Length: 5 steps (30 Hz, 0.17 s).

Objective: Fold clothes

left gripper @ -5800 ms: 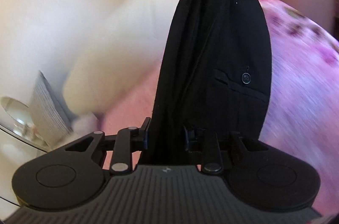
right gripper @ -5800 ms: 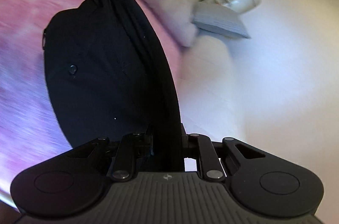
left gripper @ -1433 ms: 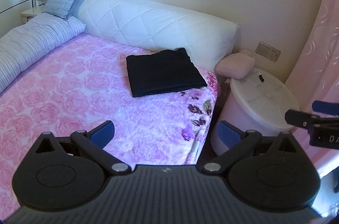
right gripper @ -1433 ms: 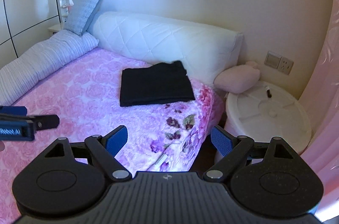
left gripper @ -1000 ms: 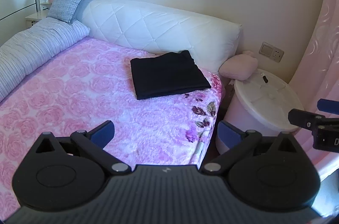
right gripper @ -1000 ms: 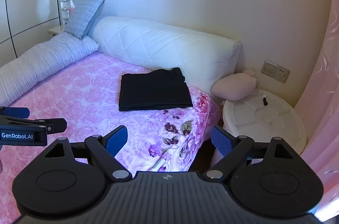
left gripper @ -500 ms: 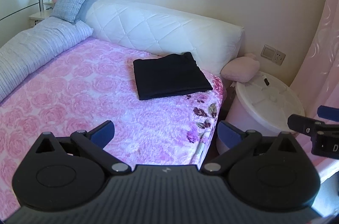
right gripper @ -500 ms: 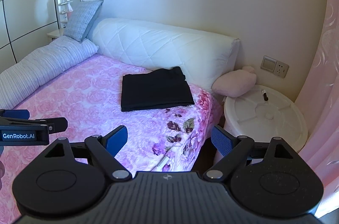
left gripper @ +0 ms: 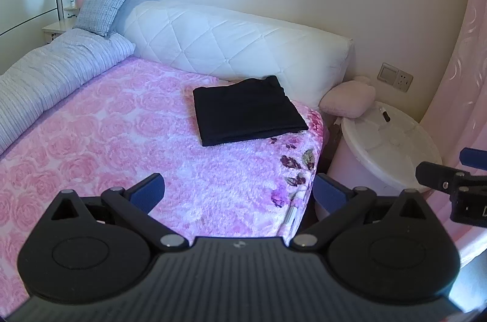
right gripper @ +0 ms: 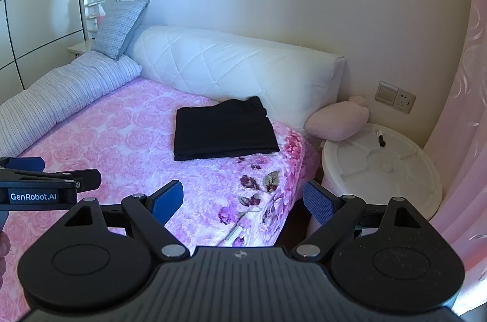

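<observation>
both of my grippers are held back from the bed with nothing in them: the left gripper (left gripper: 239, 189) has its blue pads spread wide over the near edge of the blanket, and the right gripper (right gripper: 243, 198) is just as wide, off toward the bed's corner. i judge they're apart and empty because the fold looks finished and there is nothing left to pinch.

the black garment (left gripper: 248, 110) lies as a flat, squared stack on the pink rose blanket (left gripper: 106, 133), near the corner of the bed and just in front of the white quilted headboard cushion (left gripper: 237, 44). its front edge shows stacked layers, its far edge bunches a little against the cushion. placing it there keeps it on a level patch, clear of the mattress edge.

the cloth looks matte and thin, holding a crisp outline. the blanket is plush and fuzzy, with embossed roses and darker purple flowers at the corner. beside the bed stands a round white plastic tub (right gripper: 383, 169) with a ribbed lid, and a soft pink cushion (right gripper: 338, 121) rests against it.
</observation>
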Motion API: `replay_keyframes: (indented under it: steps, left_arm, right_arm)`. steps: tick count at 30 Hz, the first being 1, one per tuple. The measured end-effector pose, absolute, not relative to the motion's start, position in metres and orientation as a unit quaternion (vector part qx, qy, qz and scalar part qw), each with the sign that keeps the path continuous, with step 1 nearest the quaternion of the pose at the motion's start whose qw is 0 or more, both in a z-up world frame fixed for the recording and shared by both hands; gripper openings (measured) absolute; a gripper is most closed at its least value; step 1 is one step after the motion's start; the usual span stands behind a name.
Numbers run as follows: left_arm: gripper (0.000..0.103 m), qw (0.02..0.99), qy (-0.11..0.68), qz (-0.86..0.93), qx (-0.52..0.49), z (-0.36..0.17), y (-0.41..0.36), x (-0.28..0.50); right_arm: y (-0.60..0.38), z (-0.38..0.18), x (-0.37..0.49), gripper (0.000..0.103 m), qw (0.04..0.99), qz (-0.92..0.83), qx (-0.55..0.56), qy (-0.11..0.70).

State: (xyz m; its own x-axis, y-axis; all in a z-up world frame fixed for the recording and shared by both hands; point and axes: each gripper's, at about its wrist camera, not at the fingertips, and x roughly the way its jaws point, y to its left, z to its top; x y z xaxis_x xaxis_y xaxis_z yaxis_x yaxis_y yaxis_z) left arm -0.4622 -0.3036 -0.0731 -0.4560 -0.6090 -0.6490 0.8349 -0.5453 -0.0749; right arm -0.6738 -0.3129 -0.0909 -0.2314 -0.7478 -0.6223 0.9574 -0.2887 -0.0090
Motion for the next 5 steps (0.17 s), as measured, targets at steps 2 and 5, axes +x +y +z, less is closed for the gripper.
replay_keyframes:
  steps: [2,5]
  left_arm:
    - [0.102,0.435,0.193,-0.831,0.289,-0.0733,-0.303,-0.4639]
    - [0.102,0.434,0.192,-0.833,0.285,-0.074,-0.3018,-0.4642]
  right_arm:
    - [-0.3131,-0.0912,-0.675,0.088,0.561,-0.759,0.263,0.199]
    - [-0.3134,-0.092,-0.6757,0.088,0.56,-0.759,0.265,0.199]
